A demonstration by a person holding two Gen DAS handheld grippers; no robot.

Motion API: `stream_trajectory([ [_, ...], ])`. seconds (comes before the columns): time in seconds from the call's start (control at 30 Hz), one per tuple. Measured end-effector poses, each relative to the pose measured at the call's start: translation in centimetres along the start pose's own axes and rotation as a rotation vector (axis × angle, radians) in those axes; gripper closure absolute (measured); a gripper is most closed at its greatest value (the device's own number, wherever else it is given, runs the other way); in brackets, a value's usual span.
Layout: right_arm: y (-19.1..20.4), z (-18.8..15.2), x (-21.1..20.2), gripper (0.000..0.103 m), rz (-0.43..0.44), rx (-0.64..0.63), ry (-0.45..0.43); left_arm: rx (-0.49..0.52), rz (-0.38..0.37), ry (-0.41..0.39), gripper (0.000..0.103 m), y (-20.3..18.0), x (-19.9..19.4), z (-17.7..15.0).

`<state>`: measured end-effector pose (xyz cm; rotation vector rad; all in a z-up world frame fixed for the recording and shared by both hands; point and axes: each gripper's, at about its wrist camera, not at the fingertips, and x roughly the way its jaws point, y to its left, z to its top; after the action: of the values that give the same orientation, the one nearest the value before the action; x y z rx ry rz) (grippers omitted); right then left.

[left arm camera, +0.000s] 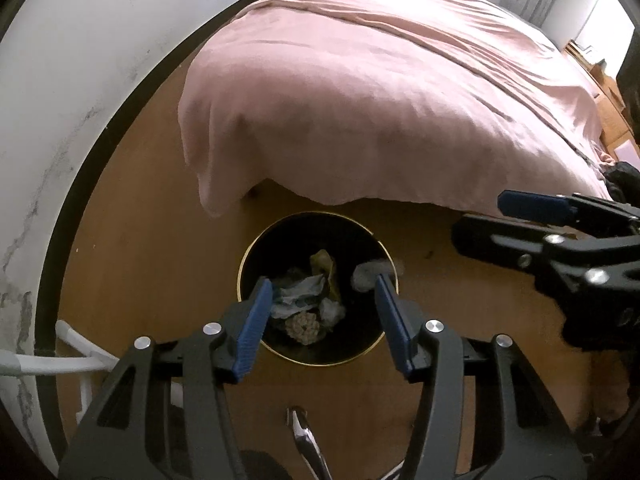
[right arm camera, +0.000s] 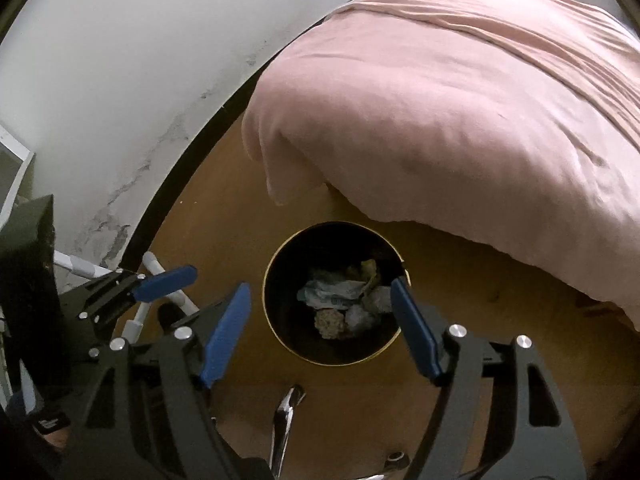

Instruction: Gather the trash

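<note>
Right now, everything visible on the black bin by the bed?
The round black trash bin with a thin gold rim stands upright and lidless on the wooden floor, near the pink bedspread's hanging corner. Inside lie crumpled pale papers, a yellow-green scrap and a beige lumpy wad. Nothing grips it.

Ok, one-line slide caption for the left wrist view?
Open left gripper above black bin of crumpled trash beside pink bed.

Location: home bedroom | Evidence: bed [left arm camera: 380, 92] with pink cover; wood floor [left arm camera: 152, 208]; white wall [right arm camera: 120, 60]; small waste bin [right arm camera: 280, 276]
</note>
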<state>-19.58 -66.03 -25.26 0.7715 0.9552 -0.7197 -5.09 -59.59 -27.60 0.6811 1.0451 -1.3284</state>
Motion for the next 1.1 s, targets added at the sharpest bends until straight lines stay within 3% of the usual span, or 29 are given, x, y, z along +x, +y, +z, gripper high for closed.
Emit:
stream_trajectory([
  [0.1,0.1,0.0,0.0,0.033,0.002,0.0,0.0,-0.006,0.008,0.004,0.049,0.3,-0.1,-0.2],
  [0.3,0.3,0.1,-0.5,0.029,-0.001,0.0,-0.006,-0.018,0.047,-0.023,0.017,0.6,-1.7,-0.7],
  [0.53,0.8,1.1,-4.7,0.022,-0.015,0.006,-0.095,-0.036,0.084,-0.087,0.012,0.5,-7.2,-0.4],
  [0.67,2.9,2.1,-9.0,0.02,-0.031,-0.05,-0.191,-0.038,0.133,-0.163,0.011,0.7,-14.0,-0.9],
  [0.87,12.1,3.1,-13.4,0.018,0.045,-0.247,-0.279,-0.154,0.265,-0.292,0.01,4.9,-26.0,-5.1],
  [1.0,21.9,2.3,-15.0,0.018,0.181,-0.43,-0.314,-0.3,0.409,-0.377,0.009,9.0,-34.2,-11.1],
  [1.1,28.1,0.7,-15.9,0.018,0.272,-0.555,-0.321,-0.451,0.573,-0.425,0.008,12.3,-40.4,-18.1],
])
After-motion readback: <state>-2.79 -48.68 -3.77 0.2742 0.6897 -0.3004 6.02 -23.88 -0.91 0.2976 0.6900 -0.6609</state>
